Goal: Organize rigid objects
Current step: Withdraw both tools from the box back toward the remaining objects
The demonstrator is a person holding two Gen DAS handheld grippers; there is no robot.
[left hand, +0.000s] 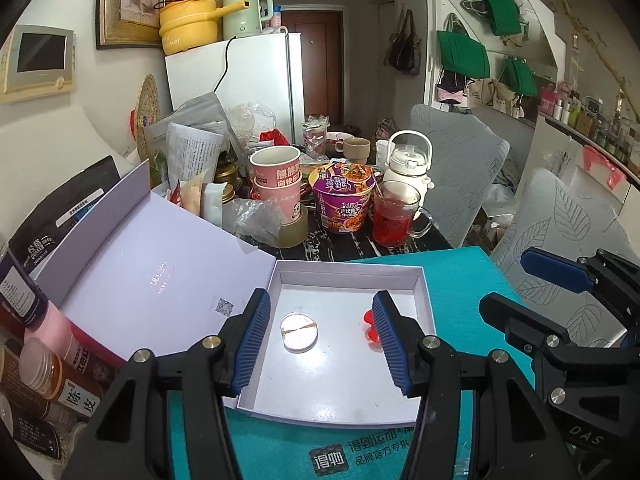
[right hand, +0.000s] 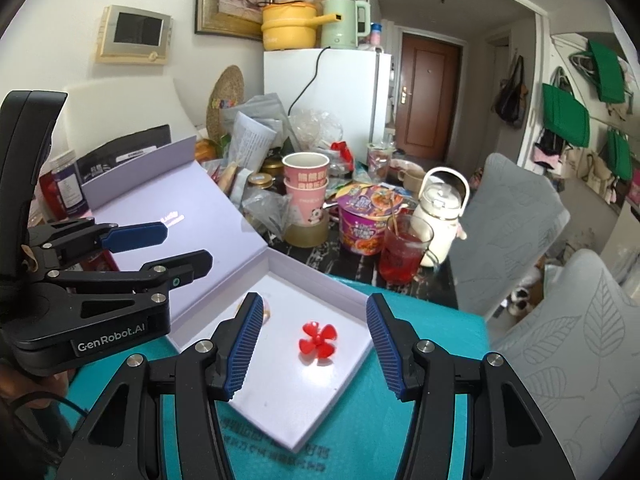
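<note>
Box: a white box [left hand: 425,292] is laid open on a teal mat [left hand: 460,276] on the bench, with its lid [left hand: 152,268] folded back to the left, likely so small things can be dropped in from above.
Things in box: a round white disc [left hand: 299,331] and a red propeller [right hand: 318,339] are kept flat on the box floor, a little apart from each other.
Left hand-held gripper [left hand: 322,340]: it is held above the box, pointed down at the disc; its jaws are apart and nothing is held.
Right hand-held gripper [right hand: 310,346]: it is held above the propeller; its jaws are apart and nothing is held.
Left view only: the whole disc is shown, but the propeller is mostly hidden behind one finger.
Right view only: all four red blades are shown; only an edge of what is perhaps the disc is seen past the left finger.
Bench clutter: cups [left hand: 276,176], a noodle bowl [left hand: 346,200] and a glass of red drink [left hand: 394,216] are left behind the box, well apart from it.
</note>
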